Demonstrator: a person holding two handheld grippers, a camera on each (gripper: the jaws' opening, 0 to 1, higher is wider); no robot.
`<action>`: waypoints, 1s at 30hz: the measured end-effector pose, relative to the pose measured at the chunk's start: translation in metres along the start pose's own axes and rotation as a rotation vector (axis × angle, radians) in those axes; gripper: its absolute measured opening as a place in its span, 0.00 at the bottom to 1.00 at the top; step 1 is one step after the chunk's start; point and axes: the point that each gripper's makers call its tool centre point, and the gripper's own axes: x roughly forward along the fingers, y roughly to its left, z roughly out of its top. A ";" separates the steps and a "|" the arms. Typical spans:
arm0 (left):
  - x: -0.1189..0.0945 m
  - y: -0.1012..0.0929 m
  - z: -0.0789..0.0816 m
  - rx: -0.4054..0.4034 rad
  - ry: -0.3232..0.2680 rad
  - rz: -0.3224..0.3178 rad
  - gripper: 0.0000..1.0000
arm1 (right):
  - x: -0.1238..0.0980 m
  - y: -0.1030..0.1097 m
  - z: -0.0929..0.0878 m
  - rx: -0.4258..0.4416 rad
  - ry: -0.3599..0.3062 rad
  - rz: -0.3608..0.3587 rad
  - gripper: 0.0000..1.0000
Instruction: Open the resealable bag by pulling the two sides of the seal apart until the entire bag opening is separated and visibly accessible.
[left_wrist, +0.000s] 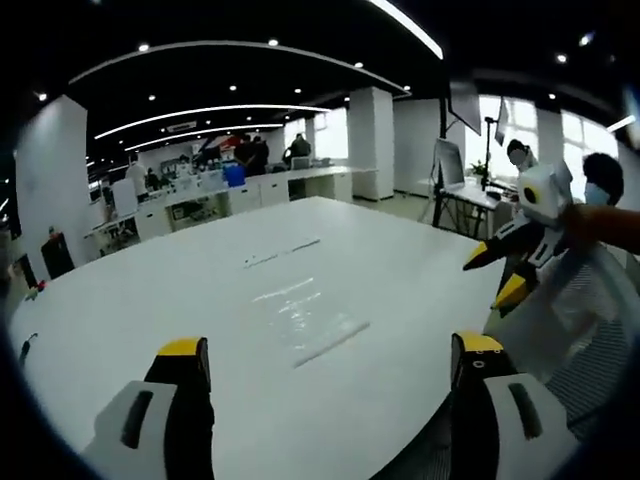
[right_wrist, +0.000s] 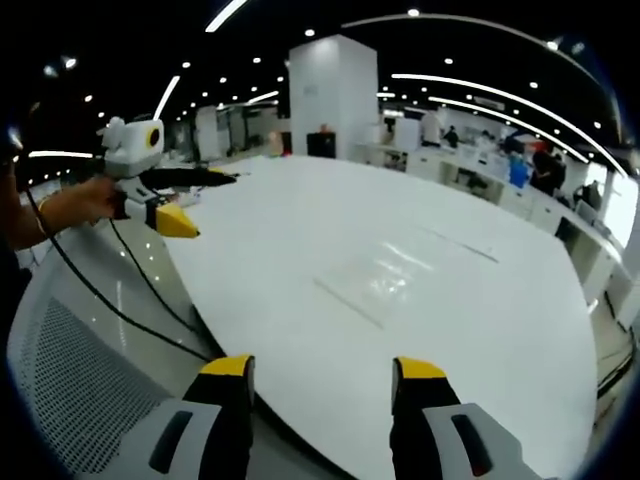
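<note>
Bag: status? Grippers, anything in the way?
Left gripper open, right gripper open, both holding nothing. Bag flat on the table, untouched. A second clear strip lies beyond it; nothing blocks the approach.

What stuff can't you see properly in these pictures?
- Clear bag: see-through on the white table, so its seal state is unreadable in both views.
- A second strip, left gripper view: too small to identify.
- Left gripper, right gripper view: the person's hand covers its handle.
</note>
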 end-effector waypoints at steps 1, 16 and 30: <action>0.001 0.001 -0.002 -0.005 0.005 0.001 0.99 | 0.000 0.000 0.000 0.001 0.000 -0.001 0.53; 0.000 0.000 0.002 -0.047 -0.014 0.023 0.96 | -0.004 -0.001 -0.005 0.064 -0.011 -0.007 0.52; 0.003 -0.005 -0.003 -0.031 0.011 -0.005 0.92 | -0.006 -0.003 -0.004 0.077 -0.015 -0.026 0.51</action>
